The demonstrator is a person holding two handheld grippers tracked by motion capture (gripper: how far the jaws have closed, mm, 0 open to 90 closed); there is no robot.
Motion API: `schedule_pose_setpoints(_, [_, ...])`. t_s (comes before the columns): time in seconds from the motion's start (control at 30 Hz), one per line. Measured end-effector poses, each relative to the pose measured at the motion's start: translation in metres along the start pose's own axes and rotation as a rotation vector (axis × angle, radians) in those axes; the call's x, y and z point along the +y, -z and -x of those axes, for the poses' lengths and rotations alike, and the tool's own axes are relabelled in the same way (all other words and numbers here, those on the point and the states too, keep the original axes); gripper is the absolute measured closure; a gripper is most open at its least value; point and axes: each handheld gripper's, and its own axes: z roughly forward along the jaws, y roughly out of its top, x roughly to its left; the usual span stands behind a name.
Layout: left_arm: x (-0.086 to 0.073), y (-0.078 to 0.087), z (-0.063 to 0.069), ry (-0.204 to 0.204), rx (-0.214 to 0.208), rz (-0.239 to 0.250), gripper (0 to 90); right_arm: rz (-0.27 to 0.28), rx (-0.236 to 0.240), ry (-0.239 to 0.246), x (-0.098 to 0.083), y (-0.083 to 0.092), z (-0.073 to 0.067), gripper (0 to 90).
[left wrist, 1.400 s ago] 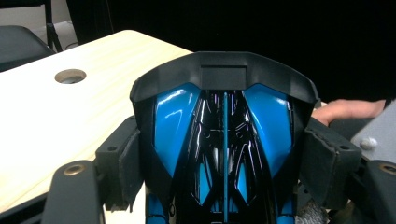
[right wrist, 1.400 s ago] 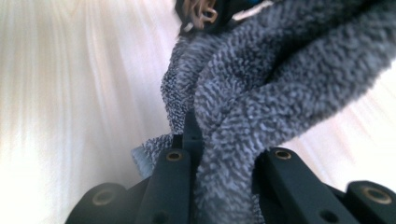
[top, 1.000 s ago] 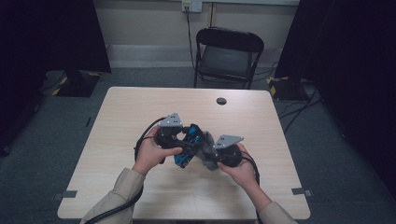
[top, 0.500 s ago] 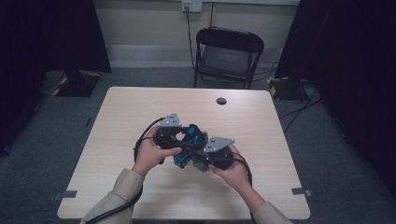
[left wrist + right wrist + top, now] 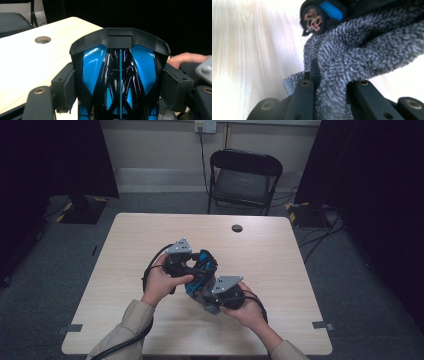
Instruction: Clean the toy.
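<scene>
A glossy blue and black plastic toy shell is clamped between the pads of my left gripper, held just above the table. In the high view the toy sits between both hands, with the left gripper on its left. My right gripper is shut on a grey microfibre cloth, which is bunched up against the toy's underside. From above, the right gripper points up and left into the toy.
A small round grommet sits in the light wooden table near its far edge, also seen as a hole. A black folding chair stands behind the table. Dark curtains hang on both sides.
My right gripper with the cloth has slid a little to the left, closer against the toy. The left hand and the toy have stayed in place.
</scene>
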Motion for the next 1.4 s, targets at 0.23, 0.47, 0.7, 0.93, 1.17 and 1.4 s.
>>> schedule_pose_setpoints(0.23, [-0.001,0.002,-0.004,0.014,0.017,0.008,25.5,-0.027,0.046,0.028,0.0,-0.002,-0.006,77.5])
schedule_pose_setpoints(0.47, [-0.003,0.005,-0.008,0.017,0.042,0.012,25.5,-0.051,0.068,0.044,-0.008,0.003,-0.008,77.5])
schedule_pose_setpoints(0.7, [-0.006,0.007,-0.01,0.011,0.06,0.005,25.5,-0.047,0.036,0.01,-0.022,0.017,0.001,77.5])
schedule_pose_setpoints(0.93, [-0.009,0.007,-0.012,0.007,0.072,-0.004,25.4,-0.007,-0.013,-0.028,-0.026,0.038,0.014,77.4])
schedule_pose_setpoints(1.17, [-0.015,0.005,-0.014,0.008,0.103,-0.017,25.5,0.037,-0.02,-0.018,-0.013,0.046,0.015,77.4])
schedule_pose_setpoints(1.4, [-0.022,0.001,-0.021,0.013,0.138,-0.038,25.5,-0.015,0.029,0.026,-0.003,0.023,0.002,77.3])
